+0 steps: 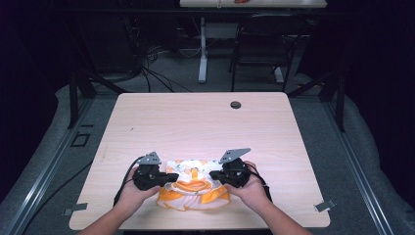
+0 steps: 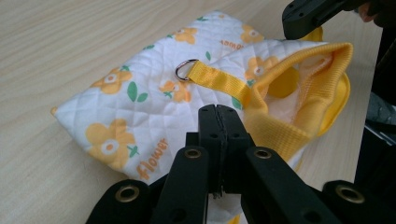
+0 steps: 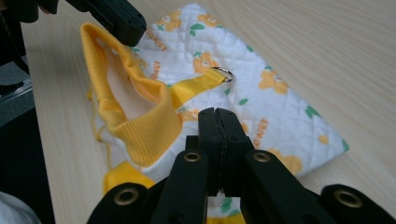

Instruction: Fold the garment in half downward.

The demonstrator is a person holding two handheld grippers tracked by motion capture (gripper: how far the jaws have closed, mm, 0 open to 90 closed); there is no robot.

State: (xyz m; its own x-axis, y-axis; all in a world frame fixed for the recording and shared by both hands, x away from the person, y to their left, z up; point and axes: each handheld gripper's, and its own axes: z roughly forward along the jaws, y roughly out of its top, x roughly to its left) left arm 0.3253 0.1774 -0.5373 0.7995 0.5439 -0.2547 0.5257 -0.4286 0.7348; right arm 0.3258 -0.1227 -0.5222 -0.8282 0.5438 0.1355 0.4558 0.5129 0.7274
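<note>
You held the left gripper (image 1: 169, 179) and right gripper (image 1: 214, 175), jaws closed on the quilted garment (image 1: 193, 188); probably to spread it on the bench (image 1: 195, 122).

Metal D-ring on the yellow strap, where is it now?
In the left gripper view, the D-ring lies flat on the quilted garment, just beyond the left gripper.

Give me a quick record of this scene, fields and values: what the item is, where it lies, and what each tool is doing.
item: small quilted garment, white with orange flowers, yellow ribbed trim
detail: yellow strap with metal D-ring on its back
place: near edge of the wooden table, flat
left tool: jaws shut, pinching the garment's edge
right tool: jaws shut, pinching the opposite edge
hands: one on each tool, either side of the garment
</note>
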